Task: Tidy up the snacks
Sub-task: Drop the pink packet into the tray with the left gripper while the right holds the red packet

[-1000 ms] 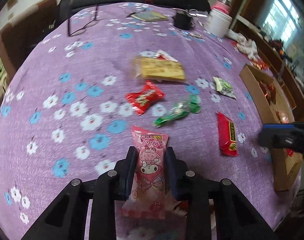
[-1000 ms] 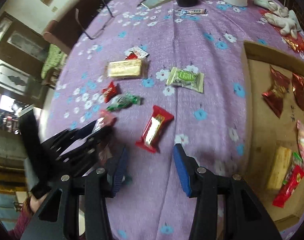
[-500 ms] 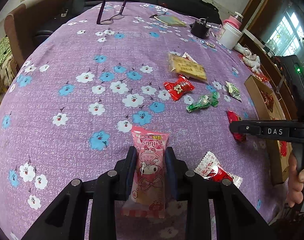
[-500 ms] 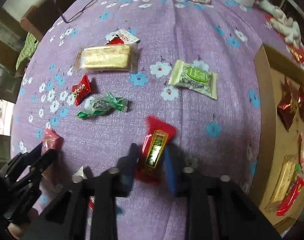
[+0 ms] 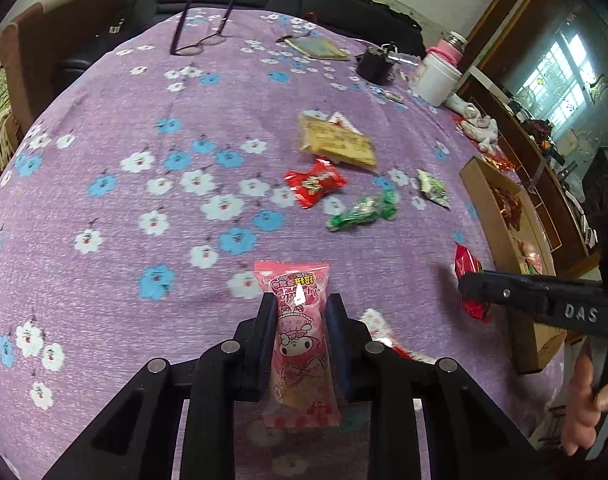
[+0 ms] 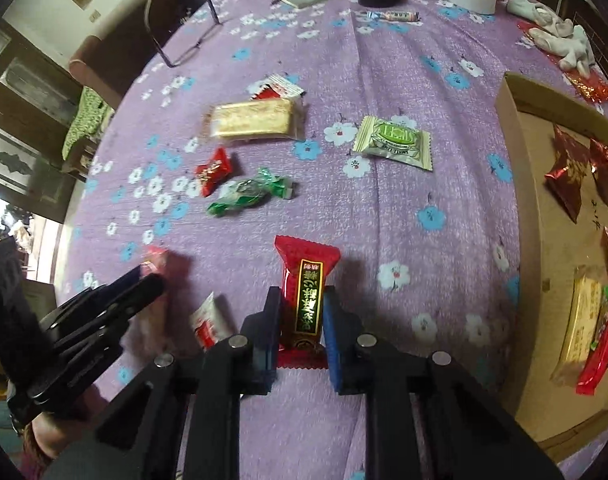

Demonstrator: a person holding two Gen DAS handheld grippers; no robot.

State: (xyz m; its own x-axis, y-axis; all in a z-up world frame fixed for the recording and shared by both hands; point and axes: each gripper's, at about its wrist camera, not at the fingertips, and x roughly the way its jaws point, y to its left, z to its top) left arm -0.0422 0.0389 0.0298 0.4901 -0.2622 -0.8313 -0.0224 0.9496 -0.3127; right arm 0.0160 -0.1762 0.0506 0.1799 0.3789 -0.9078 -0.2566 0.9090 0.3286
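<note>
Your left tongs (image 5: 300, 312) are pinching the pink cartoon snack packet (image 5: 300, 336), and their jaws are closing a little further on it as it stands lengthwise between the pads, its top edge poking out past the tips. Your right tongs (image 6: 302, 304) are pressed together on the red bar with the gold-lettered label (image 6: 307, 292), gripping it by its lower half; whether that bar is clear of the purple flowered tabletop (image 6: 383, 80) I cannot tell.

Take the cardboard box (image 6: 511, 128) at the right edge of the tabletop as your landmark. Inside it lie two dark red foil packets (image 6: 571, 172) towards the far end and a gold-wrapped bar (image 6: 581, 312) with a red packet (image 6: 599, 356) at the near end. Left of the box, well apart from it, sits the pale green square packet (image 6: 391, 142). Further left lie the long gold wafer pack (image 6: 254, 118), the small red candy (image 6: 214, 170) and the green twist-wrapped candy (image 6: 250, 194). A red-and-white sachet (image 6: 210, 322) lies just beside the right tongs, on the side away from the box.
</note>
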